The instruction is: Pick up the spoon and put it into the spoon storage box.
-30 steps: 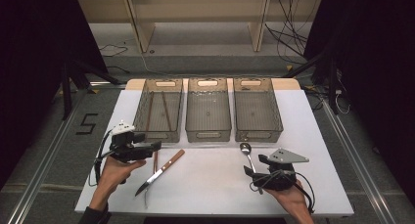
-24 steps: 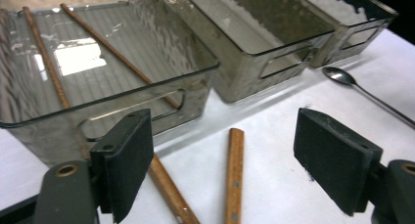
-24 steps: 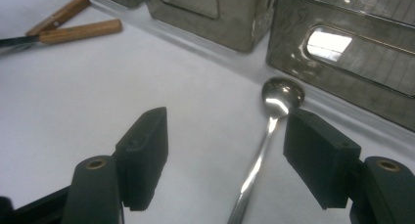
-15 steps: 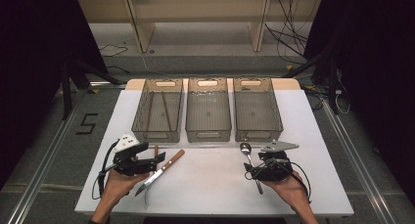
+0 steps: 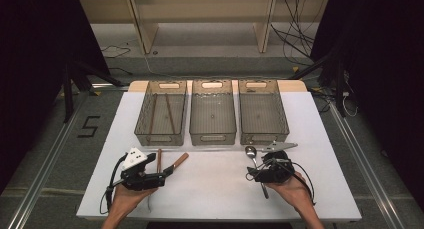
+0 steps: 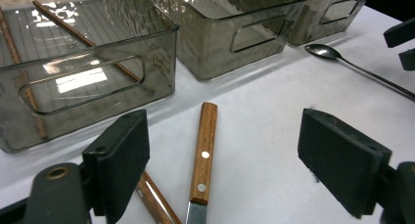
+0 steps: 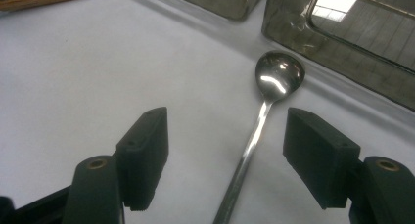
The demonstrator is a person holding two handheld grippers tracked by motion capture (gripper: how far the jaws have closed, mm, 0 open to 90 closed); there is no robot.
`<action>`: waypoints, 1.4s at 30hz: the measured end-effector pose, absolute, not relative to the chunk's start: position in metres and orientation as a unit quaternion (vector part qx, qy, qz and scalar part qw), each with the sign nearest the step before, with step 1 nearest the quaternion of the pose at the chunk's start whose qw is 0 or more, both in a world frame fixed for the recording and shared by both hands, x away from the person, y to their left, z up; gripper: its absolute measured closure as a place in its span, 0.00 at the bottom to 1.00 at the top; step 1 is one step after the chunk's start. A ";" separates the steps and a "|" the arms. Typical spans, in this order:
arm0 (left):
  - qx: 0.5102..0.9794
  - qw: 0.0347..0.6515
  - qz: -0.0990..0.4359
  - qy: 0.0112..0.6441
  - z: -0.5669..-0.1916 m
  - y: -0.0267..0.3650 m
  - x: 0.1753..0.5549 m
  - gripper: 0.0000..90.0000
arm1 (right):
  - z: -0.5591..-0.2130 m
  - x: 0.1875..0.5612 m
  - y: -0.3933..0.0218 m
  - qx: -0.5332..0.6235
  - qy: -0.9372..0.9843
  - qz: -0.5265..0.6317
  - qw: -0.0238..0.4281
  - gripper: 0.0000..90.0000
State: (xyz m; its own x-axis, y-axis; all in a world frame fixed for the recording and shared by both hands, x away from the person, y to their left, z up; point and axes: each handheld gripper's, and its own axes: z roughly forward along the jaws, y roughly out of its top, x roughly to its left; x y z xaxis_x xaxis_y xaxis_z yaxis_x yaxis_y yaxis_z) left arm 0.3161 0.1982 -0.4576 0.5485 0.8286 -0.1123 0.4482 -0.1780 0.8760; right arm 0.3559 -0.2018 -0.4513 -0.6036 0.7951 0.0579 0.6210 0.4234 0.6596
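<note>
A: Start close in. What does the left gripper (image 5: 167,173) have between its jaws?

B: In the left gripper view the jaws stand wide apart and have just been opening. The knife (image 6: 203,158) lies on the white table (image 5: 215,189) between them, wooden handle pointing away, with neither pad touching it. A loose chopstick (image 6: 154,202) runs out from under the left jaw, just beside the knife.

A: The high view shows that too?

B: Only roughly. There the knife (image 5: 175,164) and the chopstick (image 5: 159,160) are thin strokes ahead of the hand, and the gap at the pads cannot be read.

A: And the right gripper (image 5: 250,175)?

B: Jaws parted as well. The right gripper view shows the spoon (image 7: 264,111) lying flat, its handle running down between the pads and clear of both, bowl pointing away toward a bin wall. In the high view the spoon (image 5: 251,152) sits just short of the right bin (image 5: 282,114).

A: Farther back?

B: Three smoky plastic bins in a row. The left bin (image 5: 145,121) holds two chopsticks; the left gripper view shows them through its near wall. The middle bin (image 5: 212,138) sits between the other two.

A: Room to move?

B: Open white table lies between the two hands. The near table edge lies just under both wrists; the bins' front walls are near the knife handle and the spoon bowl.
</note>
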 end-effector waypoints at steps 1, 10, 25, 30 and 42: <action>0.738 0.479 0.201 0.431 -0.458 0.198 0.315 0.21 | -0.452 0.356 -0.202 0.426 0.834 0.327 0.131 0.38; 0.737 0.481 0.209 0.427 -0.459 0.197 0.306 0.20 | -0.454 0.365 -0.199 0.436 0.840 0.303 0.109 0.44; 0.739 0.471 0.208 0.434 -0.466 0.194 0.303 0.21 | -0.461 0.377 -0.188 0.443 0.860 0.229 0.109 0.62; 0.739 0.474 0.208 0.432 -0.466 0.195 0.302 0.21 | -0.465 0.380 -0.187 0.442 0.866 0.209 0.106 0.66; 0.739 0.475 0.208 0.430 -0.466 0.194 0.301 0.21 | -0.468 0.381 -0.184 0.436 0.874 0.185 0.106 0.79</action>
State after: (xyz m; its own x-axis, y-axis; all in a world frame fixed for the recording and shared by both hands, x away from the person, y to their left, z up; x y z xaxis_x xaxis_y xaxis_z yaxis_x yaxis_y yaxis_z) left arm 0.3012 0.1944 -0.4663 0.5429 0.8337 -0.1006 0.4379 -0.1789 0.8810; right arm 0.3812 -0.1841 -0.4681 -0.5974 0.8016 -0.0240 0.7228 0.5512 0.4169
